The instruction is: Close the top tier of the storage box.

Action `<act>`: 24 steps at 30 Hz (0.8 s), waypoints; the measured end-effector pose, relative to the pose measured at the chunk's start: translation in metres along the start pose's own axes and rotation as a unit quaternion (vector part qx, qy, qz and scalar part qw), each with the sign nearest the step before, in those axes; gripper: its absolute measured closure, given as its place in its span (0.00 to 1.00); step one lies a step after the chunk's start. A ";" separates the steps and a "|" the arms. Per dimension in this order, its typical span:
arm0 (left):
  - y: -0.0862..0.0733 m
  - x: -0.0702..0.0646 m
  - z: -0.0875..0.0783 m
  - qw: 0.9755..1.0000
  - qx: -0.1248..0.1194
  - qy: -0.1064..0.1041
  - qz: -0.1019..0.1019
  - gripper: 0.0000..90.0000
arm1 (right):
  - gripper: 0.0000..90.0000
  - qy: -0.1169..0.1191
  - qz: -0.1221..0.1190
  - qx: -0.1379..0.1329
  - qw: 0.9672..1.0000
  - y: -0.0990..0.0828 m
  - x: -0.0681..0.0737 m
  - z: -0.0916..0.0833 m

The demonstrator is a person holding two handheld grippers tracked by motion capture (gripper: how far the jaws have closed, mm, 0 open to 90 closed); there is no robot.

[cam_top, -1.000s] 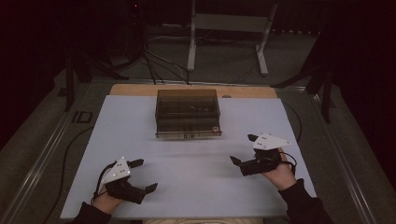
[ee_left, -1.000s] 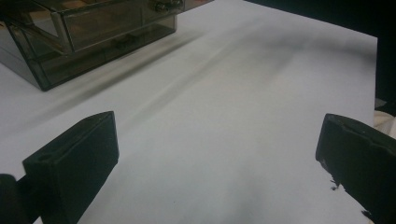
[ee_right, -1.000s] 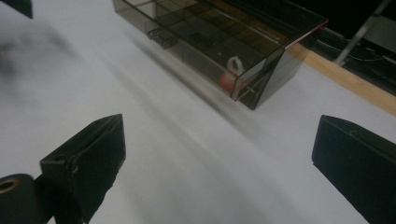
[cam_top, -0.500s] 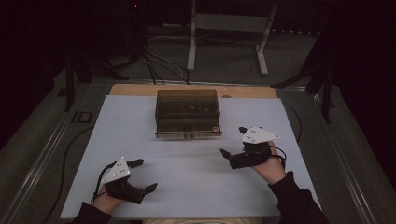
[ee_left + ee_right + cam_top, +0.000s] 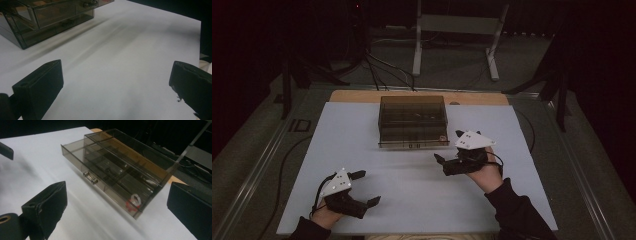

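Hovering my right gripper (image 5: 450,150) just off the front right corner of the smoky drawer box (image 5: 413,121), I'm keeping its jaws spread wide with nothing between them. The box is sitting at the far middle of the white table (image 5: 362,125), its top drawer (image 5: 100,178) poking out a little, a small metal knob (image 5: 90,177) on its front. My left gripper (image 5: 364,189) is resting near the close left edge, jaws also wide apart and empty.
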State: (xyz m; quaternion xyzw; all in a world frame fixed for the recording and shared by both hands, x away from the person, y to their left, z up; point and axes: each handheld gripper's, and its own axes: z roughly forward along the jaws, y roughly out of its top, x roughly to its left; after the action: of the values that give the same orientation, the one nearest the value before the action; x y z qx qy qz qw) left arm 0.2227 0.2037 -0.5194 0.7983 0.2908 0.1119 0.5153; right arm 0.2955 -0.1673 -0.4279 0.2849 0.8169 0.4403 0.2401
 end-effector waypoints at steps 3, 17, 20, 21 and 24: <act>0.000 0.000 0.000 1.000 0.000 0.000 0.001 0.00 | 0.04 -0.006 0.003 -0.005 1.000 0.002 0.004 0.005; 0.000 0.000 0.000 1.000 0.001 0.000 0.001 0.00 | 0.04 -0.008 0.025 -0.006 1.000 0.006 0.016 0.024; 0.000 0.000 0.000 1.000 0.000 0.000 0.001 0.00 | 0.04 -0.006 0.023 -0.004 1.000 0.006 0.018 0.028; 0.000 0.000 0.000 1.000 0.000 0.001 0.001 0.00 | 0.05 -0.007 0.025 -0.004 1.000 0.005 0.019 0.030; 0.000 0.000 -0.001 1.000 -0.001 0.001 0.001 0.00 | 0.05 -0.010 0.029 -0.005 1.000 0.005 0.023 0.035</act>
State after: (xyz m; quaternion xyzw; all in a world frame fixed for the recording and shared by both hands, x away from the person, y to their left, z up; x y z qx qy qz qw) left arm 0.2225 0.2041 -0.5191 0.7983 0.2904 0.1137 0.5153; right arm 0.3027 -0.1290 -0.4446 0.3120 0.8033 0.4486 0.2368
